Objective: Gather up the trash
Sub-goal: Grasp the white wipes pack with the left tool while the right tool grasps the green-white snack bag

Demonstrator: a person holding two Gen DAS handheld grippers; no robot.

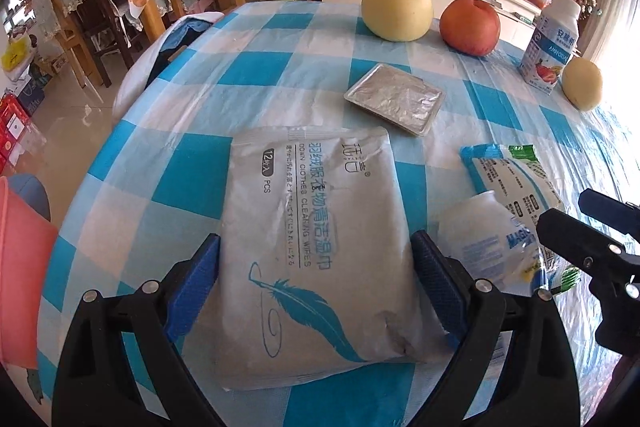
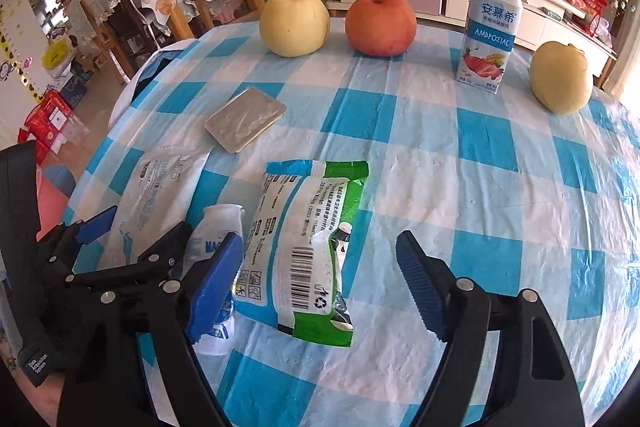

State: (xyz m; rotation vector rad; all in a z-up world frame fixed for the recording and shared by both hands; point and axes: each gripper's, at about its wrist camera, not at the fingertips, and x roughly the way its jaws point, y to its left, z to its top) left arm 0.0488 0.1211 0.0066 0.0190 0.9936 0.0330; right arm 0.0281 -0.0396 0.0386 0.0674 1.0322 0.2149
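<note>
Straight ahead of the tool, at the far edge of the blue-and-white checked tablecloth (image 2: 460, 147), sit a yellow apple (image 2: 294, 25) and a red apple (image 2: 381, 26) side by side. Farther right stands an upright yogurt bottle (image 2: 491, 23), with a small yellow pear (image 2: 561, 78) just beyond it. Wooden chairs (image 1: 86, 11) stand past the table's left side.
</note>
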